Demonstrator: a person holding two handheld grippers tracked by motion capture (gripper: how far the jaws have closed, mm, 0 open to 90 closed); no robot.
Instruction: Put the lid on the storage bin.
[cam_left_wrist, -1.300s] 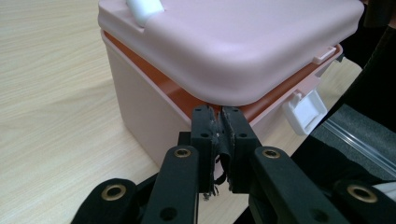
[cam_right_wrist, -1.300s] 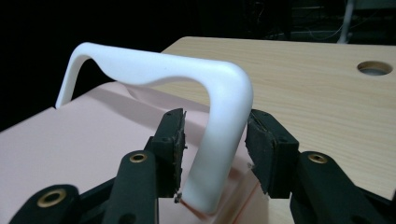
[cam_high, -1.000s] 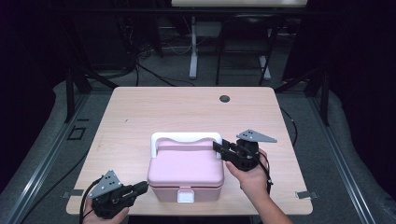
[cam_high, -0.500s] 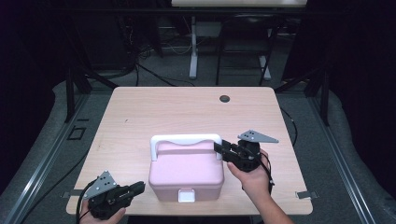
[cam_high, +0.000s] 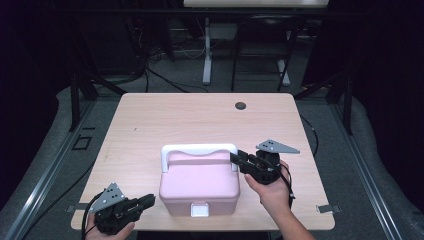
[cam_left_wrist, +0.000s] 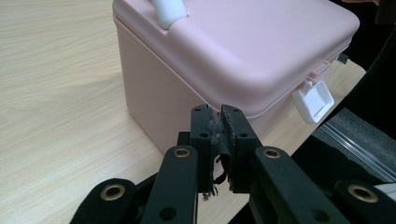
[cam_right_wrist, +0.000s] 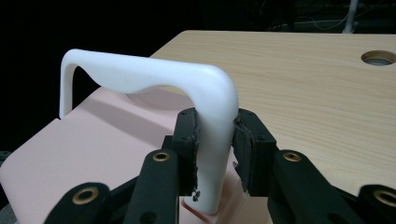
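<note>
A pink plastic box with a rounded lid (cam_high: 200, 182) sat at the near edge of the light wooden table (cam_high: 165, 120). The right gripper (cam_right_wrist: 212, 140) clamped the box's raised white plastic handle (cam_right_wrist: 154, 79) at its right leg. The left gripper (cam_left_wrist: 219, 123), jaws pressed together and holding nothing, hovered near the table's near-left corner, just beside the box's left side.

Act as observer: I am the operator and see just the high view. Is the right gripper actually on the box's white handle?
Observer: Yes. In the right gripper view the right gripper has its jaws on either side of the white handle, at its upright end.
Operator: And the left gripper?
Observer: The left gripper is shut on nothing, just short of the pink box.
Operator: Is the latch fastened?
Observer: The white latch hangs down the box's front; whether it is locked, I cannot tell.
</note>
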